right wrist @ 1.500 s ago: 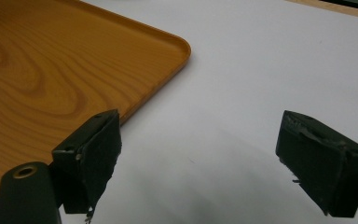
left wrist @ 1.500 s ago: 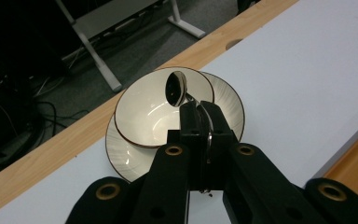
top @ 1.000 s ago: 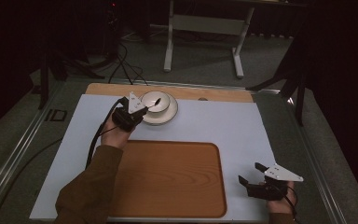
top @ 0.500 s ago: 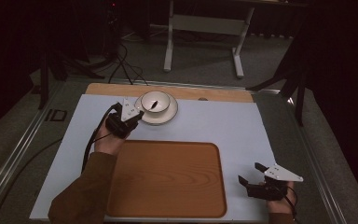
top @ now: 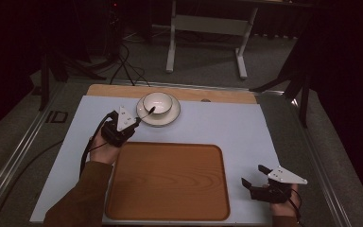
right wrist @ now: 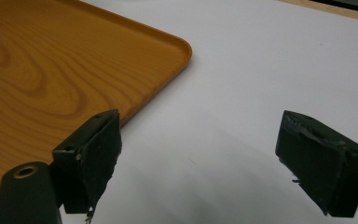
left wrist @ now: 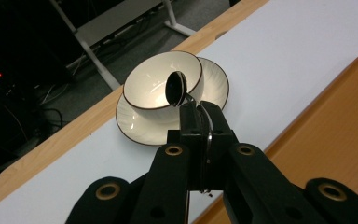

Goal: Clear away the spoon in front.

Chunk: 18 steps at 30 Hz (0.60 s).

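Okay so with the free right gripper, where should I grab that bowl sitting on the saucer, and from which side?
Grip the bowl by its rim, one jaw inside and one outside, coming down from above on its right-hand side. The walls flare to a thin open lip, and the saucer beneath blocks a low side approach. The left gripper, shut on the spoon, crowds the bowl's left side, while the right gripper is open.

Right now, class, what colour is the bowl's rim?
Dark brown on the cream bowl; clearest in the left gripper view.
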Each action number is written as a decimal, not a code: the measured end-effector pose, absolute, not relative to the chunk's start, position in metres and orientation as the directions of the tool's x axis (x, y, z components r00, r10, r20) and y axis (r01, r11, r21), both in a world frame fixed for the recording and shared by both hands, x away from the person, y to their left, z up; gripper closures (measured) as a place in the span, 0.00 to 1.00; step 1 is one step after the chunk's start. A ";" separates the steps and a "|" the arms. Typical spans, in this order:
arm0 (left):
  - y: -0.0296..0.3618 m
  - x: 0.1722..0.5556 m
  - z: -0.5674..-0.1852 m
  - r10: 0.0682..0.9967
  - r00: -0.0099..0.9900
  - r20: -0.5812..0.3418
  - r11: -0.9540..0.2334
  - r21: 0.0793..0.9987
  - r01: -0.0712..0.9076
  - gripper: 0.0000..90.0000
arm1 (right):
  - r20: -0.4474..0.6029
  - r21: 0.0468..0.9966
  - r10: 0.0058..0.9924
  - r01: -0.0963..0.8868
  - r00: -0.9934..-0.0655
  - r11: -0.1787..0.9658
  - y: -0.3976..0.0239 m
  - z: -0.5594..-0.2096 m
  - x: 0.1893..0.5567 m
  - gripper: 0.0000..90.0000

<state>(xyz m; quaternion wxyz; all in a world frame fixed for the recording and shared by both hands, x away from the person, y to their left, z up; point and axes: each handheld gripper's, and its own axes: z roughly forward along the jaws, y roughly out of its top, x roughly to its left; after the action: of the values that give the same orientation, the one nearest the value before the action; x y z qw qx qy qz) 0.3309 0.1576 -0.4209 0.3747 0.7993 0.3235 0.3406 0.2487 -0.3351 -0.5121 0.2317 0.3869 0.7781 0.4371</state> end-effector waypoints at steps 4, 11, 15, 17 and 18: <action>0.160 0.326 -0.424 0.776 0.555 0.300 -0.507 0.821 0.264 0.99 | -0.022 0.859 0.804 0.400 -0.594 0.319 -0.335 -0.512 0.249 0.16; 0.165 0.318 -0.430 0.784 0.549 0.289 -0.495 0.825 0.272 0.99 | -0.024 0.860 0.803 0.398 -0.595 0.320 -0.335 -0.512 0.249 0.16; 0.169 0.314 -0.433 0.790 0.546 0.281 -0.485 0.830 0.274 0.99 | -0.023 0.860 0.803 0.398 -0.596 0.320 -0.335 -0.512 0.249 0.16; 0.170 0.311 -0.434 0.791 0.544 0.280 -0.484 0.830 0.276 0.99 | -0.024 0.860 0.803 0.398 -0.595 0.320 -0.335 -0.512 0.249 0.16; 0.171 0.310 -0.434 0.793 0.543 0.277 -0.481 0.832 0.277 0.99 | -0.023 0.860 0.804 0.398 -0.594 0.319 -0.335 -0.512 0.249 0.16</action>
<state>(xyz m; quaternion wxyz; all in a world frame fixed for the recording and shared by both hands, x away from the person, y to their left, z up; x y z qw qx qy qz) 0.3101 0.1705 -0.4342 0.3814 0.7911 0.3380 0.3382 0.2486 -0.3349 -0.5120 0.2319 0.3860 0.7783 0.4375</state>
